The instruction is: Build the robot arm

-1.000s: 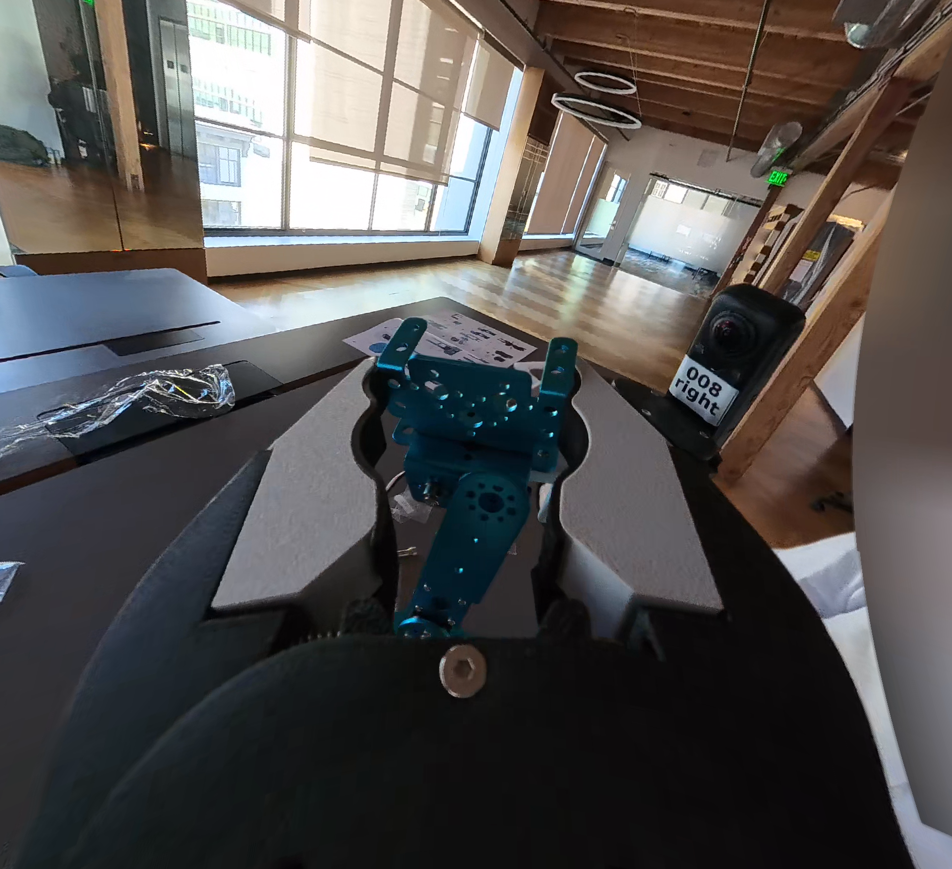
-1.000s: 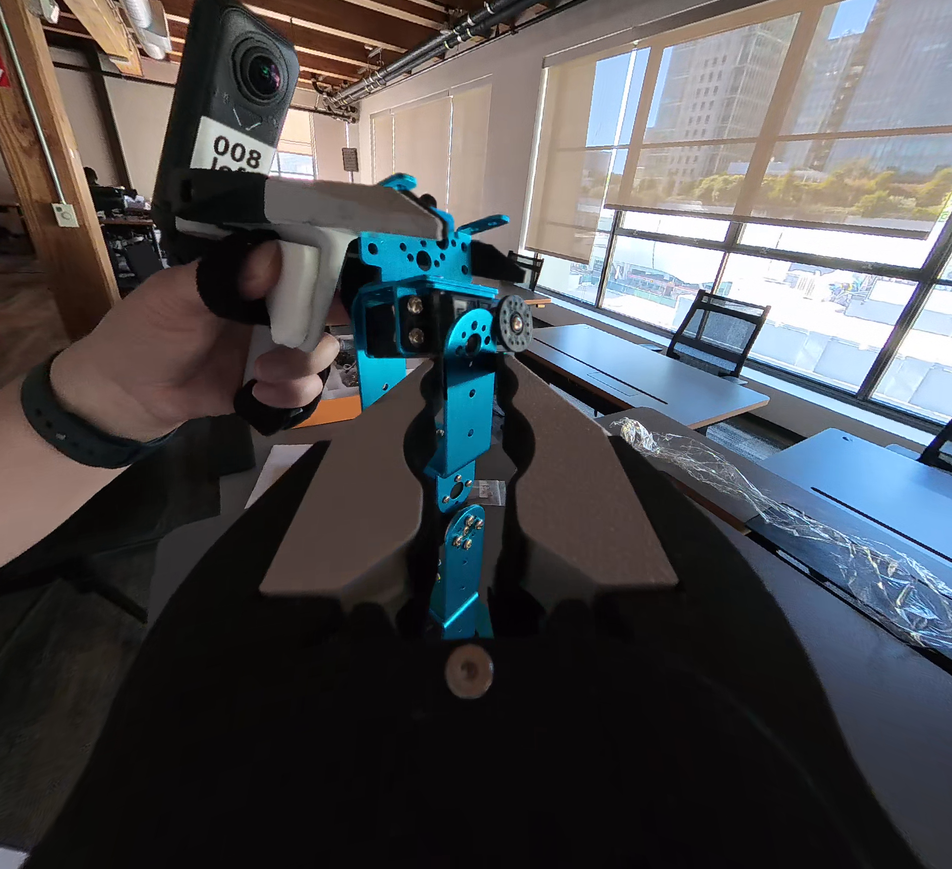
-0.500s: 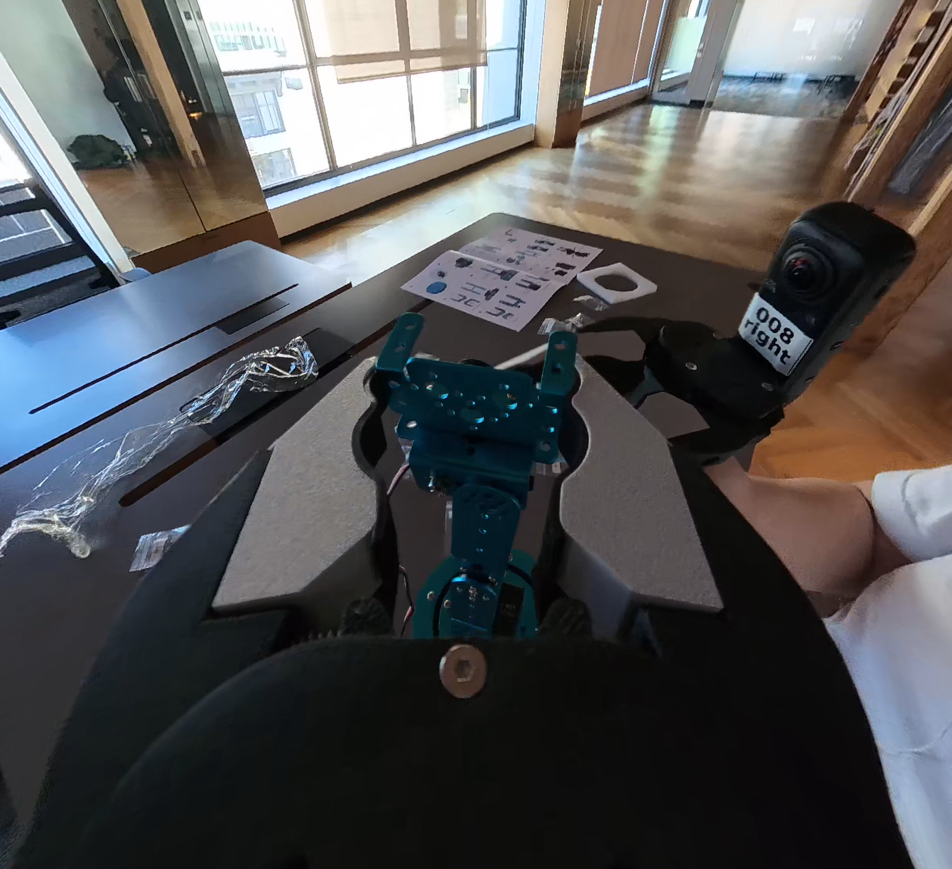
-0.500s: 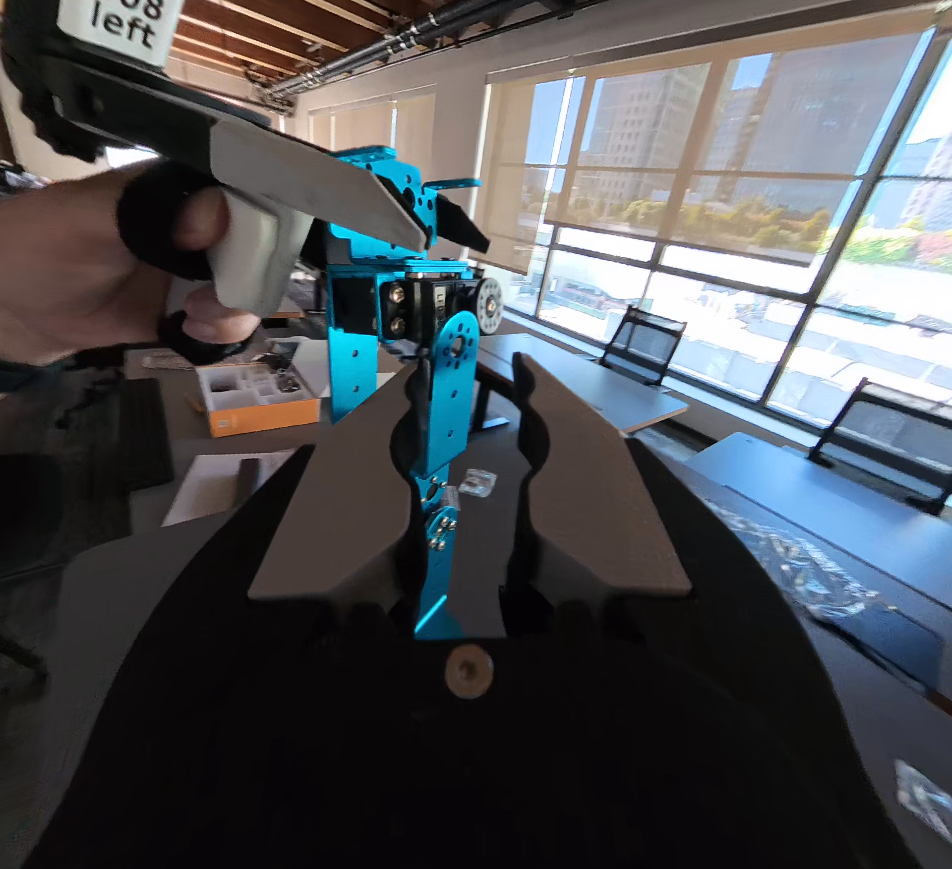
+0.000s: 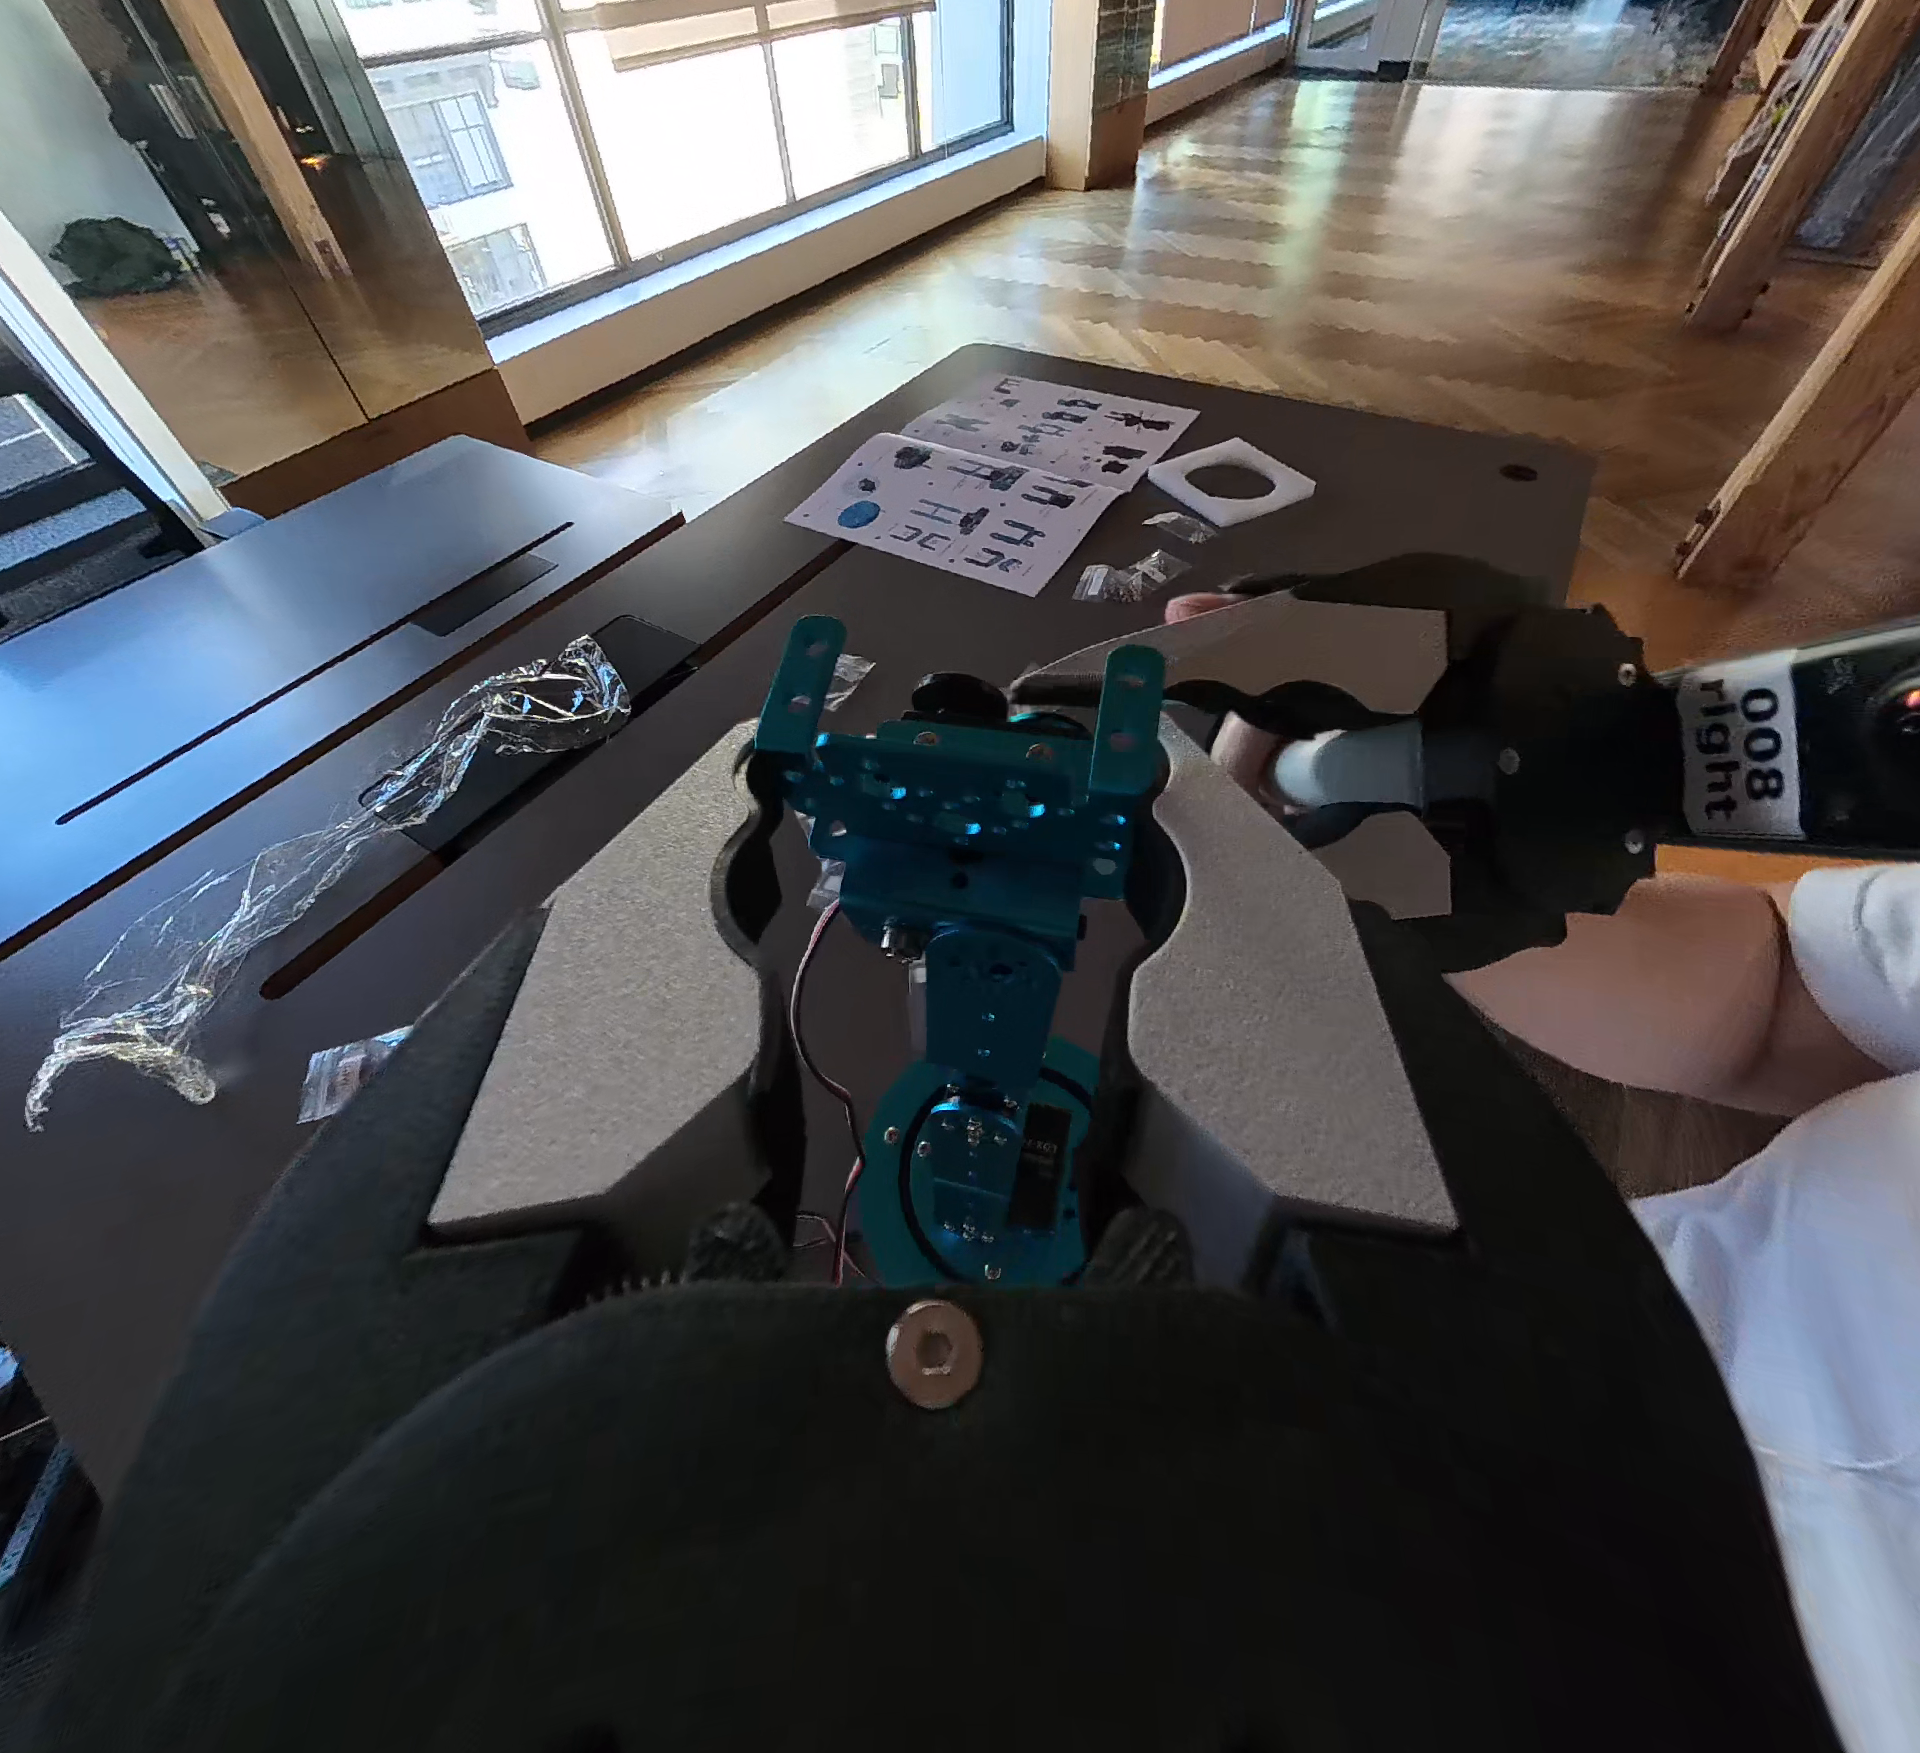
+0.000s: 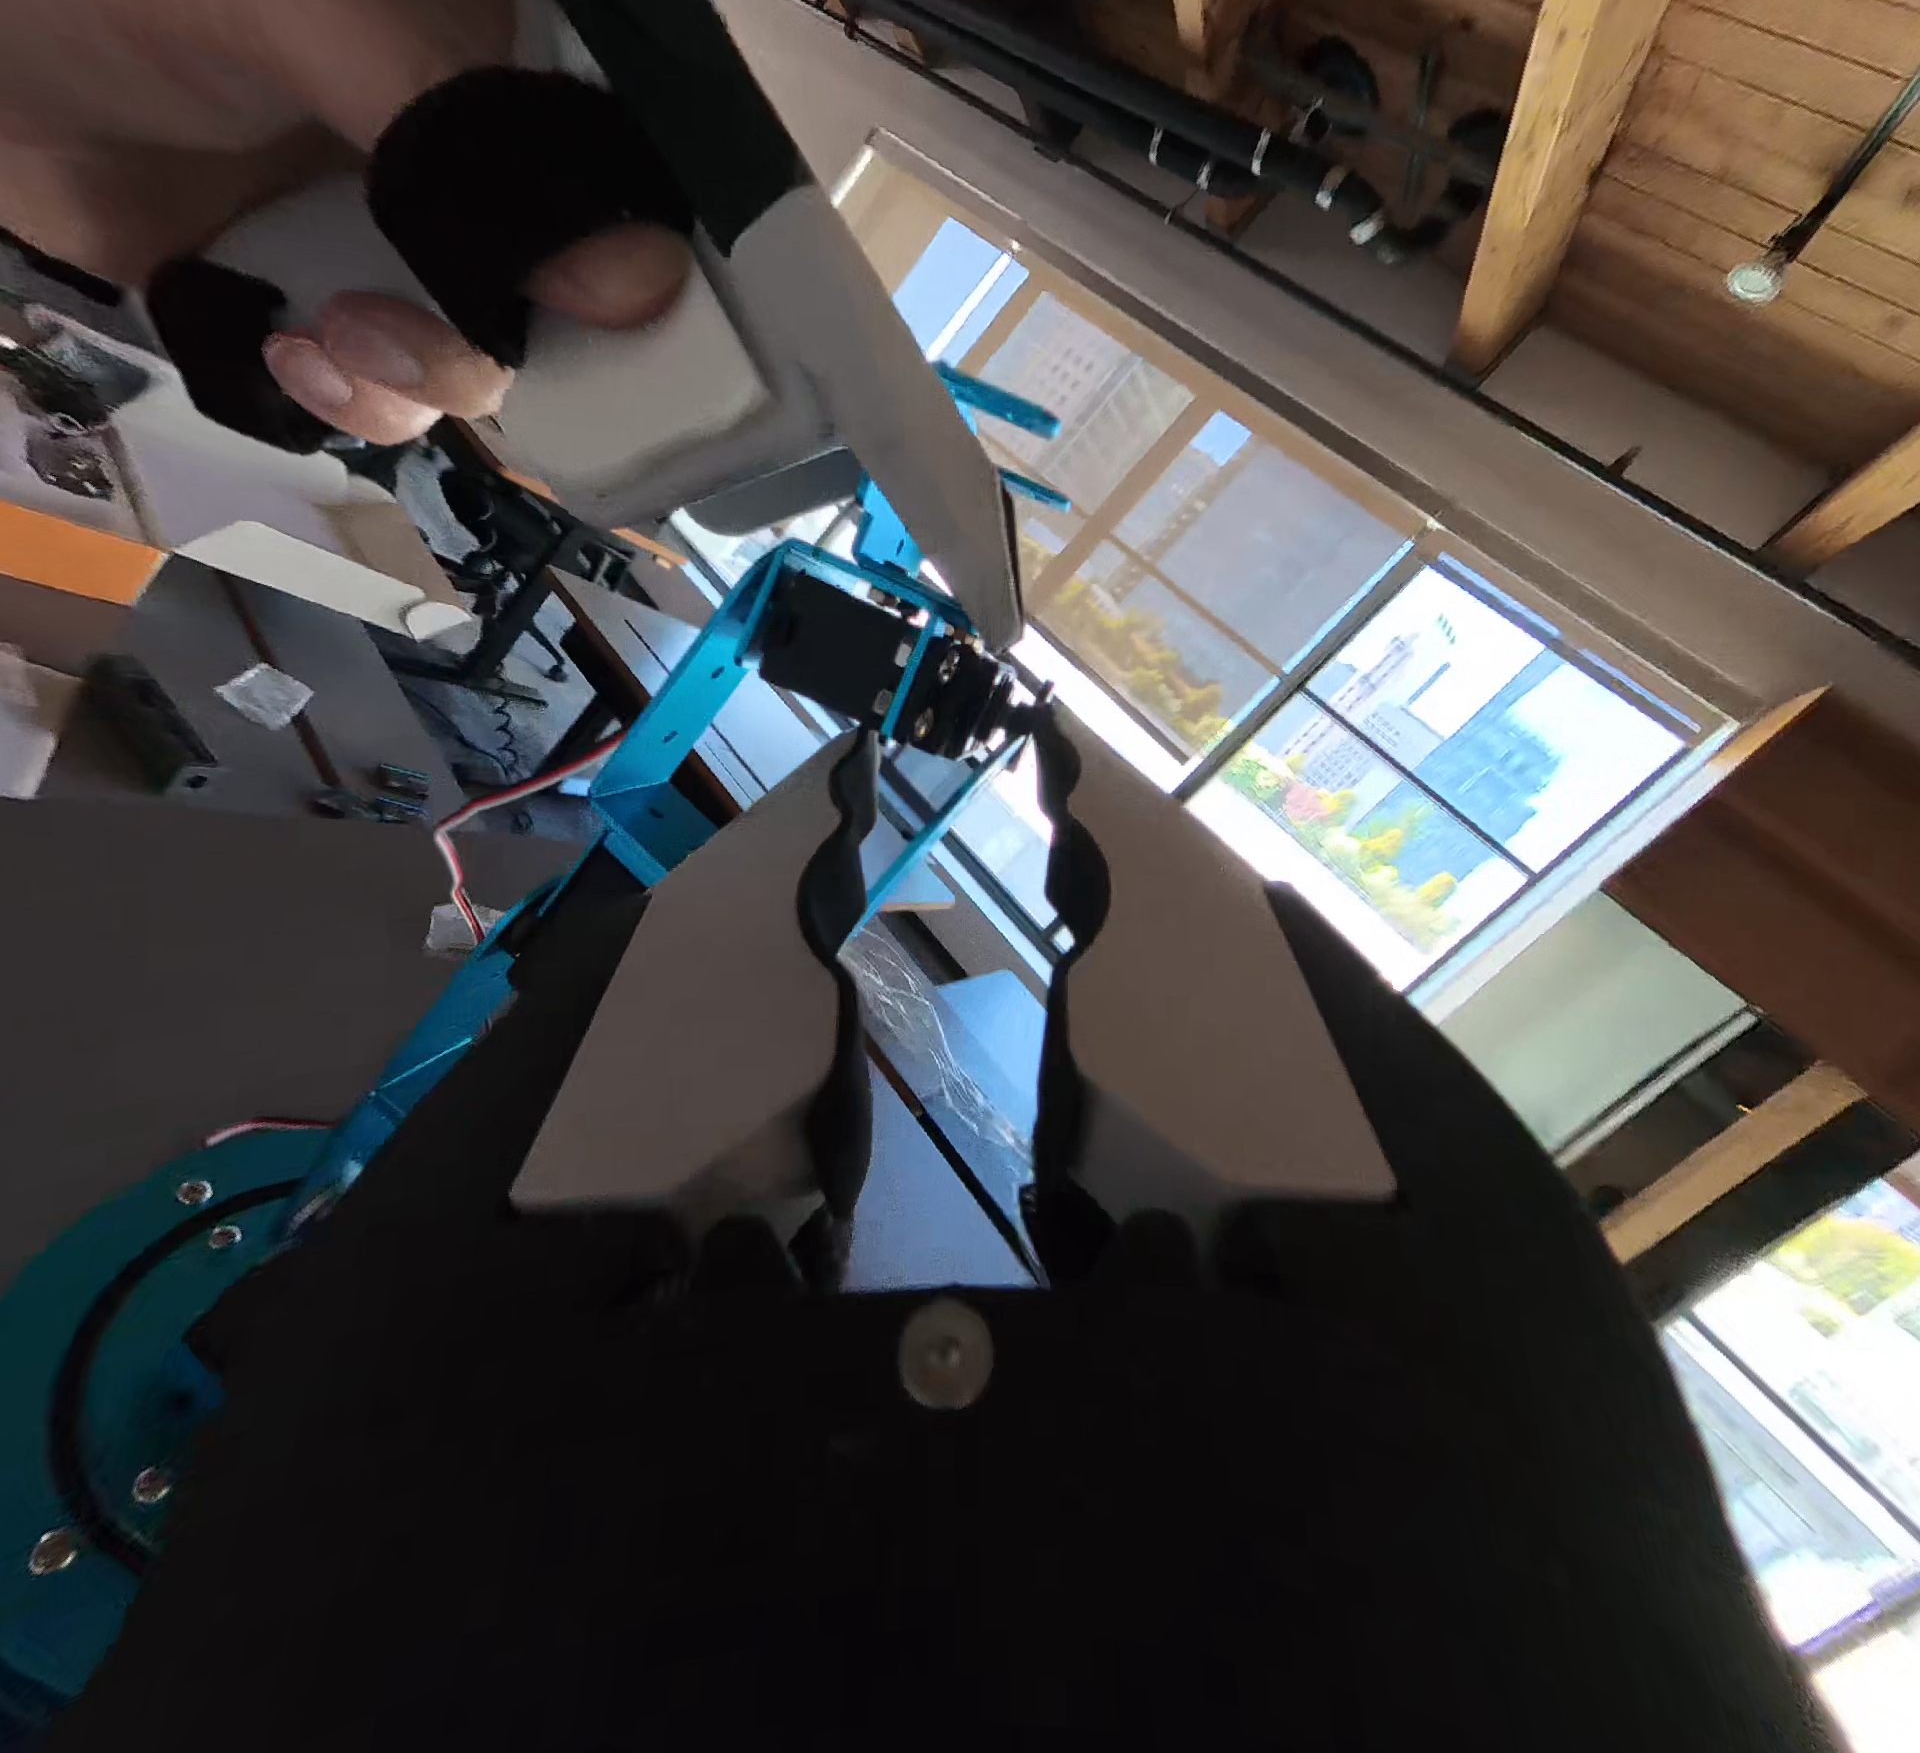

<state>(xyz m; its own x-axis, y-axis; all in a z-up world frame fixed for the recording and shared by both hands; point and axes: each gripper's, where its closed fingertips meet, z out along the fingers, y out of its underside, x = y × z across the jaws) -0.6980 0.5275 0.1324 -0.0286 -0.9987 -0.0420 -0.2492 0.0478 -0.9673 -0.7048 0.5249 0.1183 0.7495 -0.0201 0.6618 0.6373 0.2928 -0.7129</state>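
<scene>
A blue metal robot-arm assembly stands on the dark table. It has a round base, an arm link and a U bracket. My left gripper is shut on the bracket from above. My right gripper comes in from the right, held by a gloved hand. In the right wrist view it is tilted, with its jaws apart. Its tips sit just below the black servo horn. A blue bracket edge crosses the gap. The left gripper's finger is above.
A printed sheet, a white foam square and small part bags lie at the table's far end. Crumpled clear wrap and another bag lie on the left. A second desk stands beyond. Only a small space, under 4 cm, lies between the two pairs of fingers.
My right gripper has let go of the blue arm link, opened wider, rolled over and moved up to the servo horn. The left gripper has tipped downward, still holding the bracket.
</scene>
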